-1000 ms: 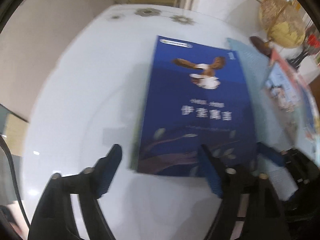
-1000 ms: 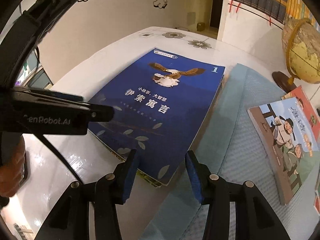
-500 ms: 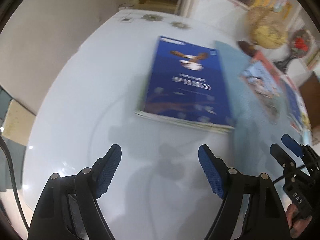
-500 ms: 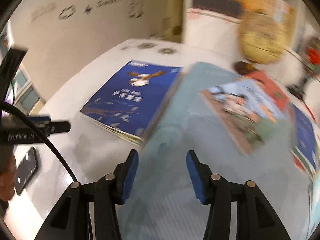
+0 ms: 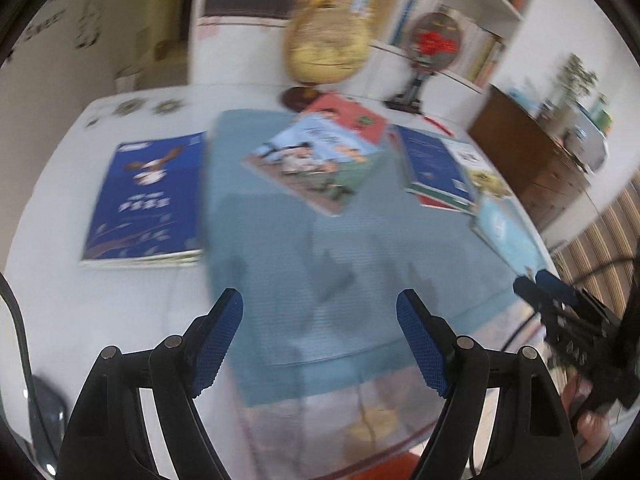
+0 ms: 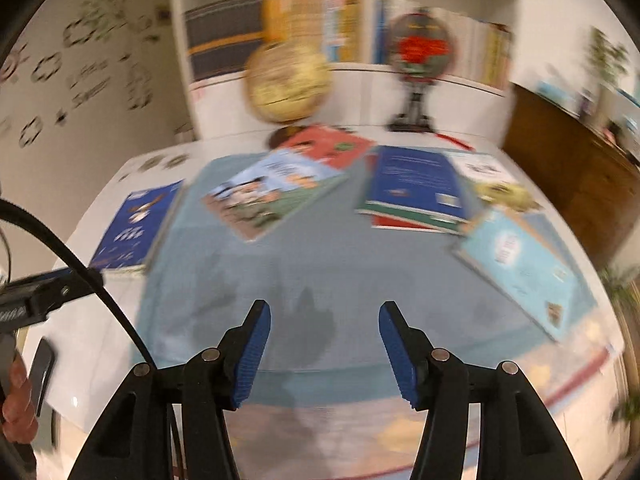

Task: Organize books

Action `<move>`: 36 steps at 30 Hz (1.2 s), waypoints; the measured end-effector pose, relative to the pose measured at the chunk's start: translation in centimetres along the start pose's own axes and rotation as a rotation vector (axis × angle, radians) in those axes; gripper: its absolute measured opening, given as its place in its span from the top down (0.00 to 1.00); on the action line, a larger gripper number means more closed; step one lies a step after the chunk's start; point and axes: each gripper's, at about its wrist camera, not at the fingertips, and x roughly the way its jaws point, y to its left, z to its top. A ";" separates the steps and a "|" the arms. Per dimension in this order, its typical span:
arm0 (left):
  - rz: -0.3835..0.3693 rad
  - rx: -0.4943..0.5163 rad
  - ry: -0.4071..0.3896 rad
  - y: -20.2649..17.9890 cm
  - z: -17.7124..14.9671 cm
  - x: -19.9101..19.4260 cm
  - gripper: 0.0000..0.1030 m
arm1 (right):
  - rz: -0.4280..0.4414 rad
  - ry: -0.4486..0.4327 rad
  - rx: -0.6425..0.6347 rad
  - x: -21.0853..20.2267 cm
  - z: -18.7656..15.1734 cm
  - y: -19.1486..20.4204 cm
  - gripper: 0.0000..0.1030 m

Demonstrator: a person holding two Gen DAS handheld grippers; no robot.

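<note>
Two wrist fisheye views over a white table, both motion-blurred. Left gripper (image 5: 320, 344), bottom centre of its view, has jaws spread wide w/ nothing between them; only the teal mat (image 5: 280, 240) shows through the gap. Right gripper (image 6: 324, 354), bottom centre of its own view, is also released and empty; its jaws have just been opening. A dark blue book w/ a bird on the cover (image 5: 146, 200) lies flat at left of the left view, on bare table just beside the mat's left edge, seemingly atop thinner books. Upper centre: a cartoon-cover book (image 6: 272, 194) overlapping a red book (image 6: 332, 146). Right of that, a blue-covered book stack (image 6: 416, 192), then a light blue book (image 6: 520, 268) at right. A globe (image 6: 286, 80) and bookshelf (image 6: 360, 20) sit at top, blurred. Judgement: one book looks placed at left, both hands are between picks. Next move prob. calls for choosing a book on the mat, lowering open jaws to its edge, and clamping it.
</note>
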 end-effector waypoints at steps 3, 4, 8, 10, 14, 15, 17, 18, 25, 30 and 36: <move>-0.006 0.041 0.006 -3.1 0.2 0.2 0.24 | -0.025 -0.030 0.095 -0.5 1.0 -5.0 0.24; -0.007 0.050 0.014 -4.0 0.3 0.5 0.24 | -0.030 -0.039 0.118 -0.5 1.5 -6.7 0.24; -0.025 0.018 0.026 -7.1 0.5 2.1 0.24 | -0.066 -0.052 0.165 0.8 3.7 -13.1 0.24; -0.035 0.001 0.030 -9.4 0.9 3.5 0.24 | -0.071 -0.054 0.202 2.1 5.1 -17.5 0.24; -0.044 0.001 0.010 -16.5 2.5 7.6 0.24 | -0.040 0.008 0.192 6.1 8.2 -26.0 0.24; -0.043 -0.011 0.020 -18.9 3.2 9.3 0.24 | -0.030 0.035 0.163 7.3 8.7 -27.7 0.24; -0.051 -0.037 0.053 -22.5 4.0 12.2 0.24 | -0.020 0.088 0.118 9.4 9.2 -30.6 0.24; -0.064 -0.042 0.075 -24.9 4.2 14.1 0.24 | 0.001 0.133 0.088 11.2 9.3 -32.5 0.24; -0.067 -0.124 0.195 -32.8 3.8 22.5 0.42 | 0.122 0.302 0.007 18.6 8.5 -38.4 0.50; -0.070 -0.159 0.273 -35.1 2.7 26.5 0.48 | 0.155 0.361 -0.020 21.3 8.4 -39.6 0.49; -0.042 -0.225 0.283 -34.5 1.6 27.8 0.48 | 0.155 0.326 -0.115 20.6 7.8 -38.8 0.49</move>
